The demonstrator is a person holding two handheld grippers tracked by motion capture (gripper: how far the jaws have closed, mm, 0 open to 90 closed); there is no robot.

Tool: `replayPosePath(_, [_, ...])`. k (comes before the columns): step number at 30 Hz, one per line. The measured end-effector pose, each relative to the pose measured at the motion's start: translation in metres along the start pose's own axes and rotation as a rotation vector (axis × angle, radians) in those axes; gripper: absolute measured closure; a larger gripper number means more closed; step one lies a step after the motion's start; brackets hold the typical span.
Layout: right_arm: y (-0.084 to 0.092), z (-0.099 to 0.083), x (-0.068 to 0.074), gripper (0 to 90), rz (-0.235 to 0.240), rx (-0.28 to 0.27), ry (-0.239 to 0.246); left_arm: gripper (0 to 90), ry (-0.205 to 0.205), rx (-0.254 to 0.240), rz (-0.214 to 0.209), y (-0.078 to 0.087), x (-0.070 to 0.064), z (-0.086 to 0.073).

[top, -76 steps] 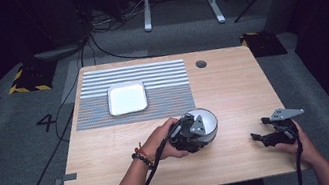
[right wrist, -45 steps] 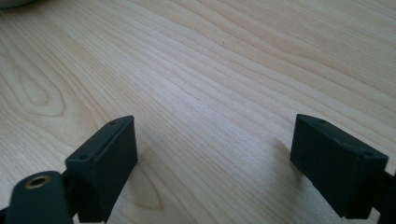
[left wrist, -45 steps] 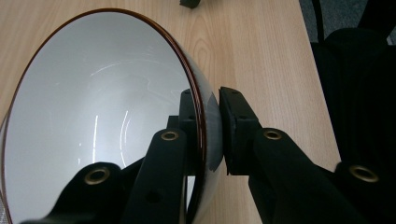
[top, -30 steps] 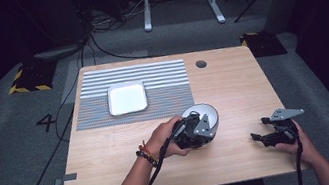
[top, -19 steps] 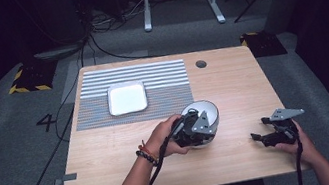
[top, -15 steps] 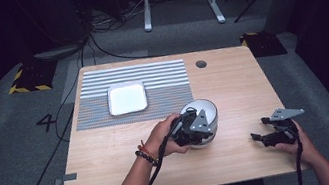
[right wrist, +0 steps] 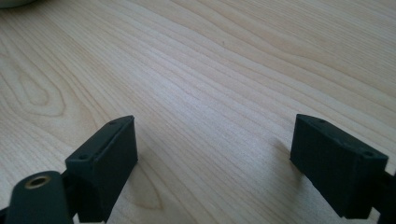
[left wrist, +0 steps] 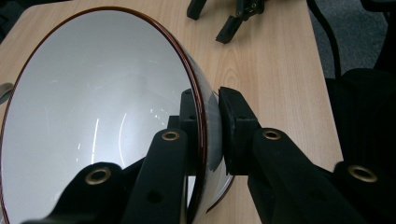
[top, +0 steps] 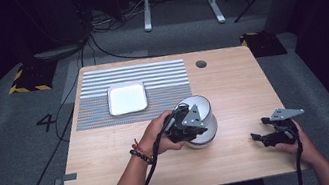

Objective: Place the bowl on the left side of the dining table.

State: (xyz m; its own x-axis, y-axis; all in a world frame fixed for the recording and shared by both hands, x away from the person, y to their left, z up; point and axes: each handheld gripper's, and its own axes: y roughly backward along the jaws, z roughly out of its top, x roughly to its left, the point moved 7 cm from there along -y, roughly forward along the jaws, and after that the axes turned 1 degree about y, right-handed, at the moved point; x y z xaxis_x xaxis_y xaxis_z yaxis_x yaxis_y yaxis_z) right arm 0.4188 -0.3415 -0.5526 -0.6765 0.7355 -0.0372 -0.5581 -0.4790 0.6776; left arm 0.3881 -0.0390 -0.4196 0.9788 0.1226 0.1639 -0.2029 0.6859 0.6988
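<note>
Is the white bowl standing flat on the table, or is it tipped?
Tipped. The bowl leans on its side, its opening turned sideways. The left gripper clamps its rim, one jaw inside and one outside.

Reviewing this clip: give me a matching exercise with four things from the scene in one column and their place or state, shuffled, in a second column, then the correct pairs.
Things:
1. white bowl
2. square white plate
3. left gripper
4. right gripper

Places or states:
A. jaws wide apart above bare wood, nothing between them
B. lying on the striped mat
C. tilted, with its rim pinched between two black pads
D. clamped on a rim, one pad inside and one outside

Pairs: 1-C, 2-B, 3-D, 4-A
</note>
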Motion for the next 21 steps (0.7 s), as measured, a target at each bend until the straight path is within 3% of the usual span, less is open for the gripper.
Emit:
replayPosePath(5, [0.000,0.000,0.000,14.8,-0.001,0.000,0.000,80.2,0.007,-0.005,0.018,0.009,0.003,0.000])
replayPosePath(6, [0.000,0.000,0.000,14.8,-0.001,0.000,-0.001,80.2,-0.010,-0.005,0.029,0.010,0.005,0.001])
replayPosePath(12, [0.000,0.000,0.000,14.8,-0.001,0.000,0.000,80.2,0.031,-0.013,0.068,0.012,0.015,-0.003])
replayPosePath(21, [0.000,0.000,0.000,14.8,0.000,0.001,-0.001,80.2,0.074,-0.010,0.086,0.021,0.028,-0.012])
